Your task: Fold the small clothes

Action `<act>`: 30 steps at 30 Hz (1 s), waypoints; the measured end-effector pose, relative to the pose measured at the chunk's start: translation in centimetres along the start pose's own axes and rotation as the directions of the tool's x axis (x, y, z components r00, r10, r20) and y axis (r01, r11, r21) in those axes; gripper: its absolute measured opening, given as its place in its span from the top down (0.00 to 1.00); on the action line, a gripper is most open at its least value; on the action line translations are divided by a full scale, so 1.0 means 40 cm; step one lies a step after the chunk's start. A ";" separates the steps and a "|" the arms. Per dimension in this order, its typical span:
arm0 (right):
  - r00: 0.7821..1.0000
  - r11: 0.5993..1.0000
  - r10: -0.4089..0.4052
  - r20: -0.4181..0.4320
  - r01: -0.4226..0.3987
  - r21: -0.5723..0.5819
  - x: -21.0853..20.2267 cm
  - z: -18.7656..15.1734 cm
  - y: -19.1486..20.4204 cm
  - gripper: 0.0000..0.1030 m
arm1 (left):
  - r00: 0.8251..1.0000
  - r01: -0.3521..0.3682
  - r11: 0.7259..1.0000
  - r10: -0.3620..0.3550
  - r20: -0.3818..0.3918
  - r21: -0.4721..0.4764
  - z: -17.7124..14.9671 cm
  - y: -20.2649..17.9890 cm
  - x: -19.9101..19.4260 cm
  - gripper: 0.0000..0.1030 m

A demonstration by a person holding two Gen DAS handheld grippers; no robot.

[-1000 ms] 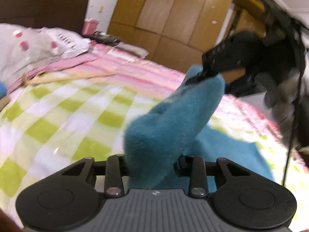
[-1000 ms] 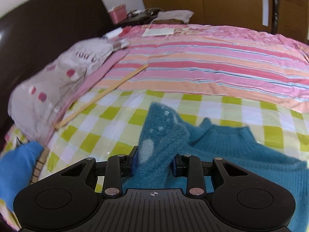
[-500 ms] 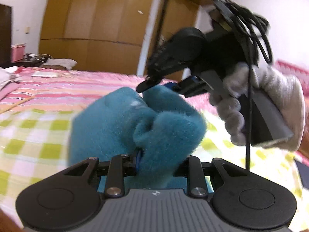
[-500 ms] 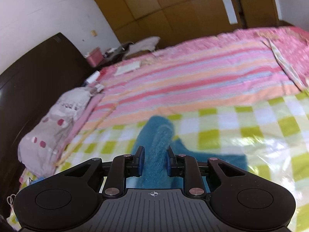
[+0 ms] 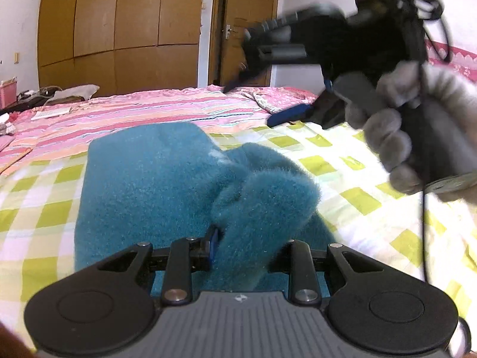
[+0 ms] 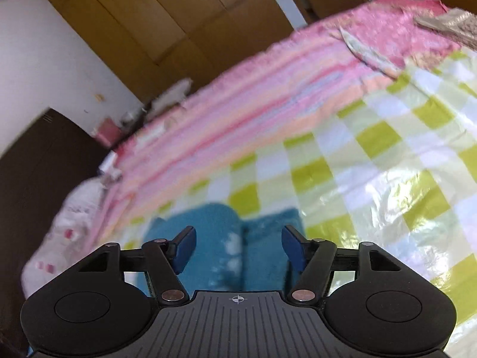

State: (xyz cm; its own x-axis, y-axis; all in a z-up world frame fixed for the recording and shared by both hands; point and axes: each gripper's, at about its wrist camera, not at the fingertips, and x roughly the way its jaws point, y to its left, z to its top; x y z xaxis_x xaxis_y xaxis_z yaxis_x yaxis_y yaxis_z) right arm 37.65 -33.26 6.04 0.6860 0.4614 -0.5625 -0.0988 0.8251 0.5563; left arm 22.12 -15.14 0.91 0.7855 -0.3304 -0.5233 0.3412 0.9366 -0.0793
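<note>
A small pink bin stands at nine o'clock in the left wrist view, at the far left edge; what it holds cannot be made out. Beside it, toward ten o'clock, a grey cloth and a white sheet of paper lie on a pink striped bedspread. At the centre, a fuzzy teal sweater lies on a green and white checked cover, its body flat and squared off, with one thick fold bunched up toward six o'clock. The left gripper is clamped on that raised fold, jaws narrow and pads buried in the pile. Behind, from eleven to twelve o'clock, stand a wooden wardrobe and a wooden door. At two o'clock the right gripper hangs above the bed, held by a grey gloved hand, with a black cable trailing down at three o'clock. In the right wrist view, blurred, a dark headboard sits at nine o'clock and a pale spotted pillow at eight. At six o'clock the right gripper's jaws have just been opening and stand wide apart, with the sweater lying below them on the cover, not pinched. The glossy checked cover fills three to five o'clock.
</note>
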 end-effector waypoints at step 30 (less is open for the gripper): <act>0.995 0.995 0.097 -0.030 -0.097 -0.008 -0.065 -0.040 -0.049 0.55 | 0.999 -0.027 0.984 0.021 0.036 0.177 -0.006 -0.098 0.001 0.68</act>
State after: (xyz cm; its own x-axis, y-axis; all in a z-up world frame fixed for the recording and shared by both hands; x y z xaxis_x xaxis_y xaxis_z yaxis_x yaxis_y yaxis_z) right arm 34.91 -35.55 5.41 0.6511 0.5489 -0.5242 -0.1707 0.7788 0.6035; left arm 20.70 -18.80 0.99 0.8105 -0.3145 -0.4941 0.4058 0.9099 0.0866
